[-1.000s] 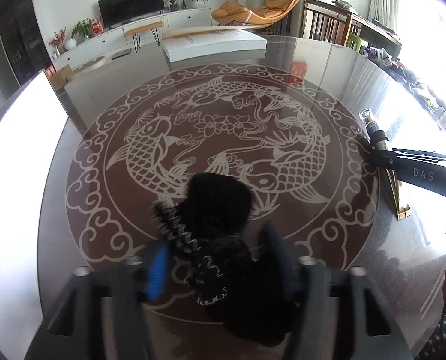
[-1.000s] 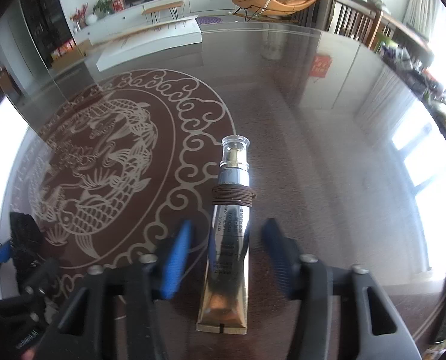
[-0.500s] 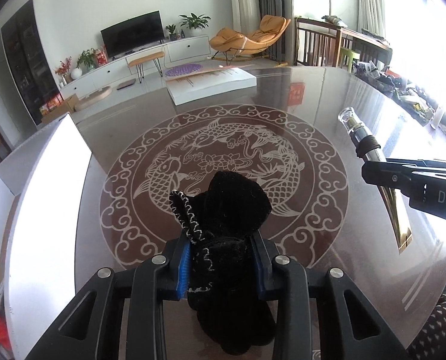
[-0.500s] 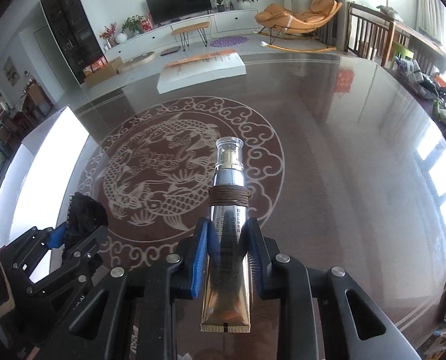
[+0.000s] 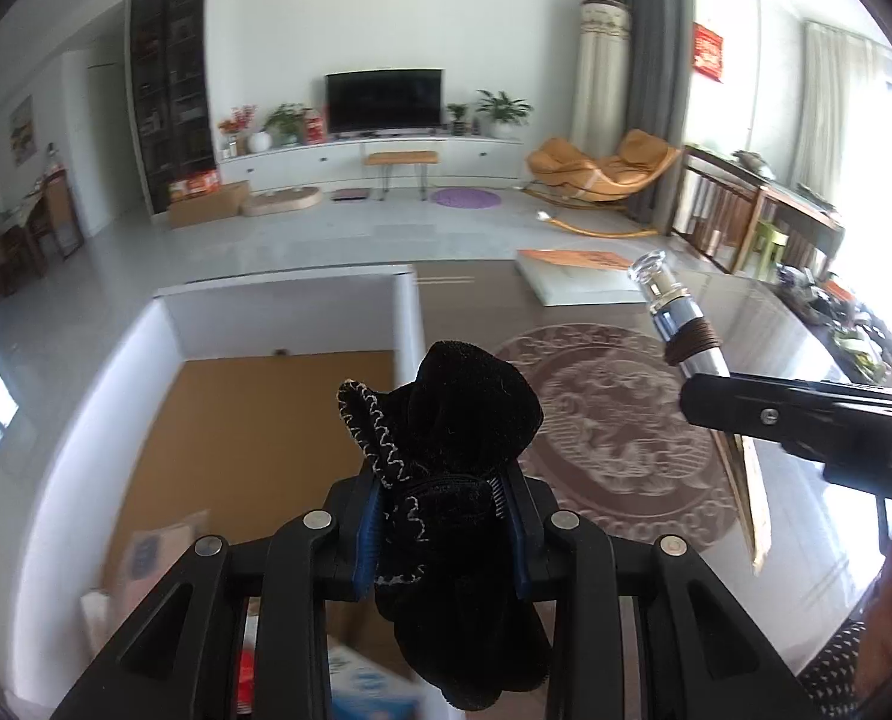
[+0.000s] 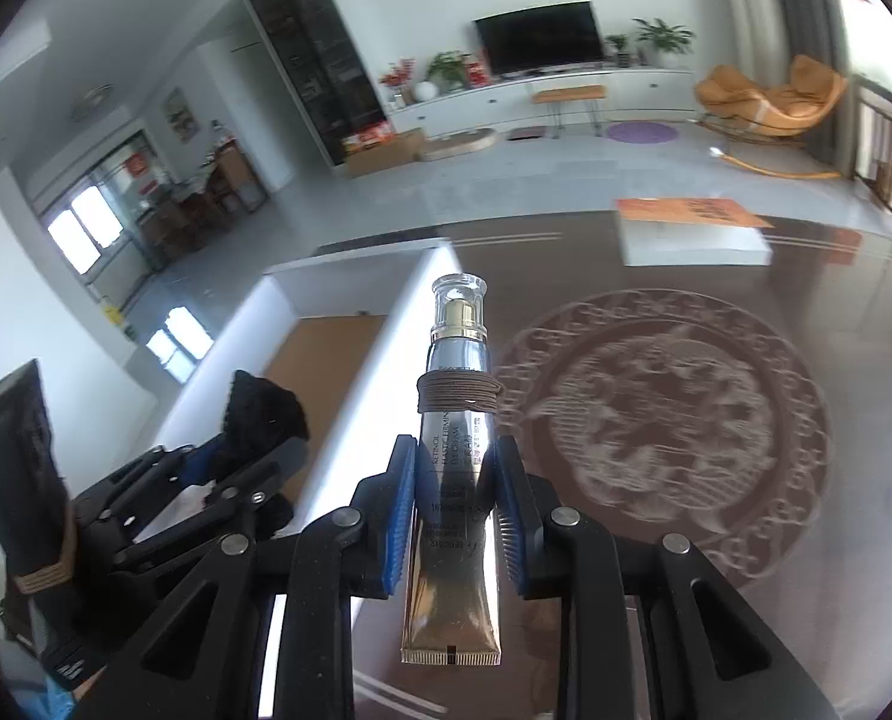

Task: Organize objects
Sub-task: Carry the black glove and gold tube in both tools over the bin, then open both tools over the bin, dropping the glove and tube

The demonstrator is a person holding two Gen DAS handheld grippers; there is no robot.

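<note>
My left gripper (image 5: 443,516) is shut on a black cloth pouch (image 5: 451,438) with white stitching and holds it in the air at the right wall of a white open box (image 5: 407,324) with a brown floor. My right gripper (image 6: 454,510) is shut on a silver-gold cream tube (image 6: 454,480) with a clear cap and a brown band, held above the dark table. The tube (image 5: 691,348) and right gripper also show at the right of the left wrist view. The pouch (image 6: 263,414) and left gripper show at the left of the right wrist view.
The dark glass table (image 6: 805,276) has a round fish pattern (image 6: 661,426). A flat white and orange box (image 6: 691,228) lies at its far edge. The white box holds blurred packets (image 5: 146,546) near its front. Clutter (image 5: 847,330) lines the table's right side.
Both grippers have closed on their objects, lifted them off the table and swung left. The pouch now hangs at the white box's wall; the tube is raised over the table.
</note>
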